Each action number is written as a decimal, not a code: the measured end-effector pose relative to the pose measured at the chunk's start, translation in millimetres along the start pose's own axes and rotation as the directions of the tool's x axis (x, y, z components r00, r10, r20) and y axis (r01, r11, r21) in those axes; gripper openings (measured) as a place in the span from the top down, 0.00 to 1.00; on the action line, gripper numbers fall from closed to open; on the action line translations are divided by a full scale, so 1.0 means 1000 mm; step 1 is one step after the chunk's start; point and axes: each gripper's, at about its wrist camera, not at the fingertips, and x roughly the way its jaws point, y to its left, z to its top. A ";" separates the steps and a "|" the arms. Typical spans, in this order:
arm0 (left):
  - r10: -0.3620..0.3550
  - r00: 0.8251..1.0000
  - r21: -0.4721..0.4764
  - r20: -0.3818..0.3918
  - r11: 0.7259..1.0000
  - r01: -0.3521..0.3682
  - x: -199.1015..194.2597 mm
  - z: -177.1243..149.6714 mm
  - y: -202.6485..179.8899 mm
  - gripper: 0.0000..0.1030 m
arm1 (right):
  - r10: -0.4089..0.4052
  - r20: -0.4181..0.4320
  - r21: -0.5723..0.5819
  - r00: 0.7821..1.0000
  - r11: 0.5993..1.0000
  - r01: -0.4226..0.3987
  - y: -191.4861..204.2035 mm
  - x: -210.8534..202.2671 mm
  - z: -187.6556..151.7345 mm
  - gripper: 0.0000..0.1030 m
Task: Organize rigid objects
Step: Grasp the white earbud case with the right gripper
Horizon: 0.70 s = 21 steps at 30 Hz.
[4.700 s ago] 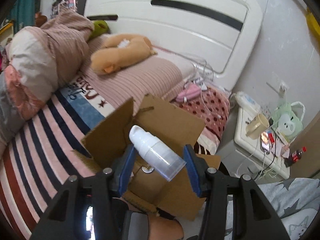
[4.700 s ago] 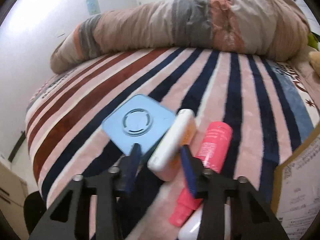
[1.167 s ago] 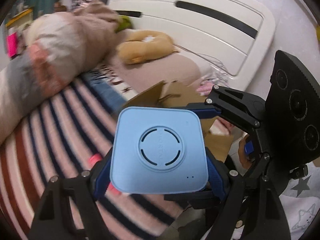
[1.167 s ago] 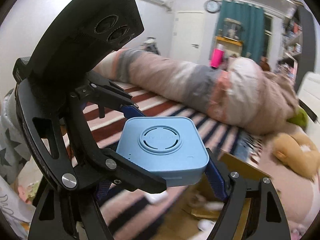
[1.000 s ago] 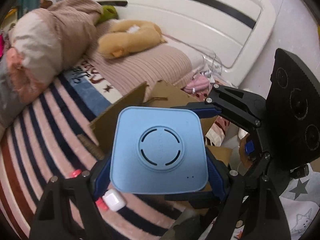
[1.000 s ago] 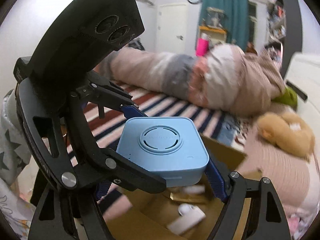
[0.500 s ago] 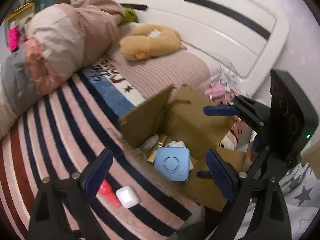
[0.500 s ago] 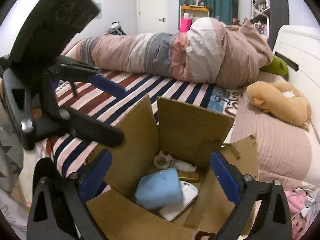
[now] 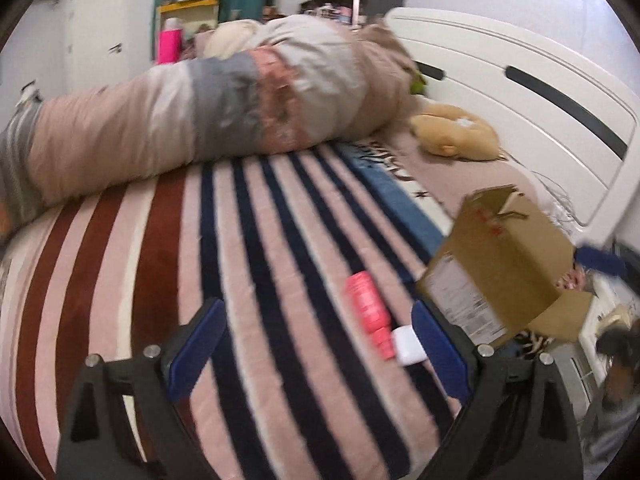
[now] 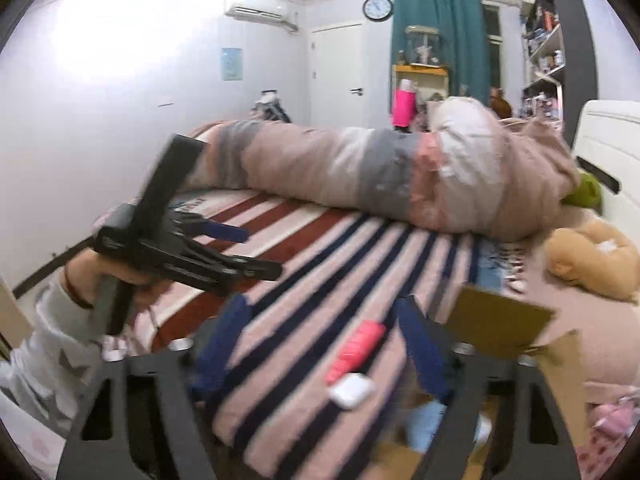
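Observation:
A pink tube (image 9: 366,306) and a small white case (image 9: 409,345) lie on the striped bedspread (image 9: 260,280) beside the open cardboard box (image 9: 500,264). My left gripper (image 9: 318,354) is open and empty, above the bedspread, just left of them. In the right wrist view the pink tube (image 10: 356,346) and white case (image 10: 351,390) lie between my open, empty right gripper's (image 10: 320,350) fingers, farther off. The blue square device (image 10: 428,424) rests in the box (image 10: 520,344). The left gripper (image 10: 224,248) shows there too, held at the left.
A rolled quilt (image 9: 224,108) lies across the bed's far side. A tan plush toy (image 9: 456,136) sits by the white headboard (image 9: 540,92). The person's sleeve (image 10: 48,344) is at lower left of the right wrist view.
Both grippers have swung left, away from the box, toward the striped bedspread. The blue device stays in the box. Both grippers remain open.

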 end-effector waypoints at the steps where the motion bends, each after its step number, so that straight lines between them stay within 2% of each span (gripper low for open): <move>1: 0.004 1.000 -0.006 0.004 1.000 -0.004 0.002 -0.007 0.006 0.10 | 0.019 -0.012 0.023 1.000 1.000 -0.019 0.011 0.011 -0.007 0.45; 3: 0.011 1.000 -0.020 0.006 1.000 -0.011 0.009 -0.022 0.019 0.10 | 0.016 -0.038 0.085 0.999 0.996 -0.013 0.022 0.032 -0.022 0.51; 5: 0.009 1.000 -0.030 -0.001 1.000 -0.009 0.019 -0.036 0.023 0.10 | -0.017 -0.069 0.202 0.997 0.979 0.030 0.025 0.058 -0.048 0.51; 7: -0.012 1.000 -0.023 -0.020 1.000 0.012 0.032 -0.049 0.023 0.10 | -0.093 -0.113 0.286 0.989 0.950 0.122 0.022 0.084 -0.077 0.51; 9: -0.036 0.999 -0.017 -0.037 0.999 0.035 0.044 -0.061 0.022 0.10 | -0.191 -0.166 0.318 0.967 0.918 0.236 0.018 0.106 -0.102 0.54; 12: -0.069 0.997 -0.012 -0.047 0.998 0.069 0.058 -0.067 0.019 0.10 | -0.282 -0.224 0.365 0.933 0.864 0.348 0.003 0.131 -0.128 0.56; 15: -0.092 0.994 -0.011 -0.056 0.996 0.092 0.070 -0.067 0.015 0.10 | -0.360 -0.253 0.351 0.898 0.831 0.432 -0.009 0.149 -0.139 0.56; 16: -0.095 0.994 -0.010 -0.056 0.995 0.094 0.072 -0.066 0.015 0.10 | -0.392 -0.268 0.324 0.880 0.824 0.465 -0.014 0.159 -0.140 0.56; 21: -0.123 0.991 -0.015 -0.051 0.992 0.122 0.080 -0.065 0.014 0.10 | -0.462 -0.299 0.242 0.835 0.810 0.534 -0.010 0.180 -0.131 0.56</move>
